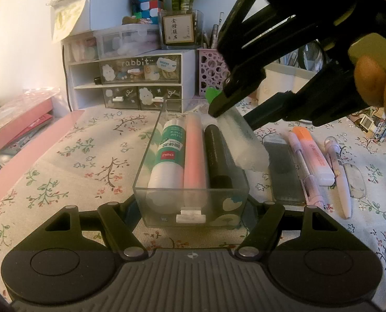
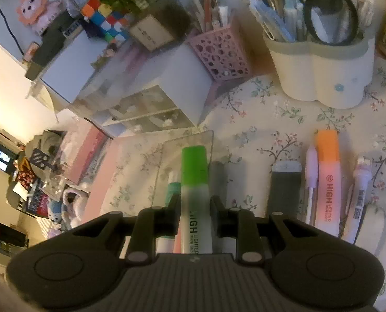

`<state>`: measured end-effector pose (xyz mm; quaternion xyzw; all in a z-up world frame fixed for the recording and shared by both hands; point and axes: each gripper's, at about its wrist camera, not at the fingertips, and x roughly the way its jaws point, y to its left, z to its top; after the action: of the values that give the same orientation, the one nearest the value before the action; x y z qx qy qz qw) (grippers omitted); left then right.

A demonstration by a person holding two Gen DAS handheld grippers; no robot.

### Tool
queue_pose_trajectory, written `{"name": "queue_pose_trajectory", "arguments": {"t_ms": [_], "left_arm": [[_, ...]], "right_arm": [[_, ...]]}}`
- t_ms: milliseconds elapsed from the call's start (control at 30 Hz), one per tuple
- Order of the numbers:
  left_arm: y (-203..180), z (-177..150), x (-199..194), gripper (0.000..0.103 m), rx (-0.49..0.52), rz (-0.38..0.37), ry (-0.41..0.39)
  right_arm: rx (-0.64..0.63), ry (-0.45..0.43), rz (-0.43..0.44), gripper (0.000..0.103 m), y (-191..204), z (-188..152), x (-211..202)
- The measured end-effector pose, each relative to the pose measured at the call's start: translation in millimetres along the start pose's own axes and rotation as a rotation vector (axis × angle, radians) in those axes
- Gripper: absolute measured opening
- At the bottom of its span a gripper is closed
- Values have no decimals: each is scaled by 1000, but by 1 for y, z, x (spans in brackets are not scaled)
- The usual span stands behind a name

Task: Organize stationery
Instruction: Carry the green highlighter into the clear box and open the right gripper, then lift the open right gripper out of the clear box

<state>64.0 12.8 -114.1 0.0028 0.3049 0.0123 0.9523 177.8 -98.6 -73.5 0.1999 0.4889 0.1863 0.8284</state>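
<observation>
Right tool: my right tool (image 2: 195, 212) is clenched on a green highlighter (image 2: 195, 182), held just above the right side of the clear drawer (image 1: 151, 182); the barrel reads "HIGH LIGHTER".
Left tool: my left tool (image 1: 193, 214) sits at the drawer's near end with a finger on each side; I cannot tell whether it grips or only brackets it.
Drawer contents: a glue stick (image 1: 166, 153) marked "deli" and "GLUE STICK", a pink stick (image 1: 194, 153) and a black marker (image 1: 217, 156) lie side by side along the drawer.
Waiting on the bench: right of the drawer on the floral cloth (image 1: 75, 156) lie a grey flat case (image 2: 286, 189), a thin pink pen (image 2: 311, 182), an orange highlighter (image 2: 328, 182) also marked "HIGH LIGHTER", and a white pen (image 2: 359, 195).
Left view only: the organiser (image 1: 140, 78) behind the drawer carries the word "rabbit", with a framed card of Chinese characters on top.
Right view only: a pink perforated pen cup (image 2: 221, 52) and a white pot (image 2: 320, 59) crammed with pens stand at the back.
In the way: in the left view the right tool hides most of the green highlighter, leaving its green cap showing.
</observation>
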Motion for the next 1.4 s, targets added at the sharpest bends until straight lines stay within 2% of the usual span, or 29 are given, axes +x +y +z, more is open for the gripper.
{"name": "queue_pose_trajectory", "arguments": {"t_ms": [267, 600, 733, 800, 867, 1033, 1167, 1200, 1233, 1333, 1400], "left_arm": [[-2, 1, 1, 72, 2, -2, 0], [-2, 1, 1, 72, 3, -2, 0], [-2, 1, 1, 72, 3, -2, 0], [-2, 1, 1, 72, 4, -1, 0], [-2, 1, 1, 72, 6, -1, -1], [-5, 1, 0, 72, 22, 8, -5], [-9, 1, -1, 72, 42, 17, -12], [-9, 1, -1, 72, 41, 16, -11], [-8, 1, -1, 72, 38, 13, -10], [-5, 1, 0, 72, 22, 2, -4], [-4, 1, 0, 72, 22, 2, -4]], "right_arm": [[-53, -7, -56, 16, 8, -2, 4], [-61, -21, -34, 16, 3, -2, -3], [-60, -29, -48, 16, -1, 1, -8], [-105, -28, -69, 16, 6, 1, -8], [-172, -19, -90, 18, 18, 0, -6], [-300, 30, -152, 32, 39, -4, 8], [-380, 69, -209, 37, 51, -3, 20], [-396, 78, -210, 42, 53, -2, 22], [-410, 86, -213, 45, 54, -2, 25], [-403, 90, -249, 45, 50, 0, 31], [-369, 92, -236, 45, 43, 1, 30]]}}
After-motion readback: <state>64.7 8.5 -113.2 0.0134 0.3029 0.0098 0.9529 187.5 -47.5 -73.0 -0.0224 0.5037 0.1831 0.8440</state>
